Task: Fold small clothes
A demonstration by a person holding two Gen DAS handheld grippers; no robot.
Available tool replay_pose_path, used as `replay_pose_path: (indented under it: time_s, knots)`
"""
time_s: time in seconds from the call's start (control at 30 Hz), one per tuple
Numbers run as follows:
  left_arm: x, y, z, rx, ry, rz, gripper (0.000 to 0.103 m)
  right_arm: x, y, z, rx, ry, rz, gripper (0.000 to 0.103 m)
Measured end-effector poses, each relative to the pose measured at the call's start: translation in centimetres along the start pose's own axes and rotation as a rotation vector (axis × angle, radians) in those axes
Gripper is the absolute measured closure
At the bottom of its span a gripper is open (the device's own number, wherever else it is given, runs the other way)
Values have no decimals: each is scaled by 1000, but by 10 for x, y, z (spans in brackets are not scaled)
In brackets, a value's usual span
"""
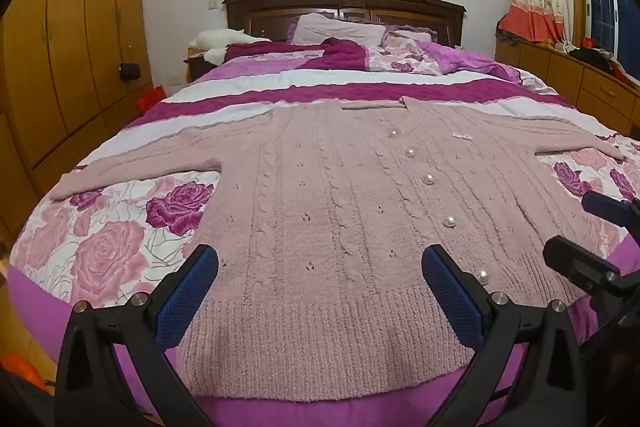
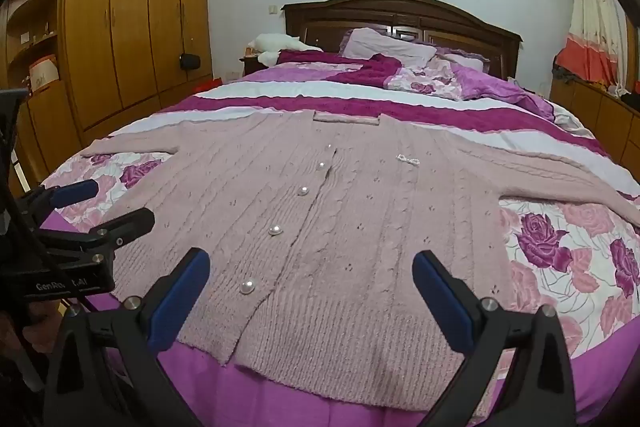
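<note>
A pink cardigan [image 1: 328, 211] lies flat on the bed [image 1: 100, 247]. The left gripper [image 1: 320, 267] and right gripper [image 2: 312, 267], at 6 o'clock, are both spread wide, holding nothing.

Left gripper [image 1: 320, 265] tilted downward, jaws spread wide, nothing between its blue pads; right gripper [image 2: 311, 269] beside it, likewise tilted, wide, empty.

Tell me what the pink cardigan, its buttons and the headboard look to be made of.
Cardigan: soft fuzzy knit yarn, matte; cable ribs and eyelet holes show.
Buttons: glossy pearl-like beads, likely plastic; bright highlights.
Headboard: dark wood, carved panels, a lacquered sheen.
</note>
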State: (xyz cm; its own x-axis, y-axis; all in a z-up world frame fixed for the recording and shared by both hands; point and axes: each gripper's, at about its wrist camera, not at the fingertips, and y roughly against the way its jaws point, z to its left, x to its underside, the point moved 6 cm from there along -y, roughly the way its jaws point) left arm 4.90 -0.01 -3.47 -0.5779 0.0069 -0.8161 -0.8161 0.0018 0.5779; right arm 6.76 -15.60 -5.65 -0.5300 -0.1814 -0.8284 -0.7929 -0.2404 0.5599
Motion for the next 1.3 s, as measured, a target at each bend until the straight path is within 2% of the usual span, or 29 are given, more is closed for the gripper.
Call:
replay_pose_path:
  time_s: [0.37,1.3]
  knots:
    - [-6,8,-2,6,6,-14,19,-1,8,3,-9,4,-26,0]
    - [-2,6,-4,-5,-4,-13,19,1,1,5,-23,4,-3,0]
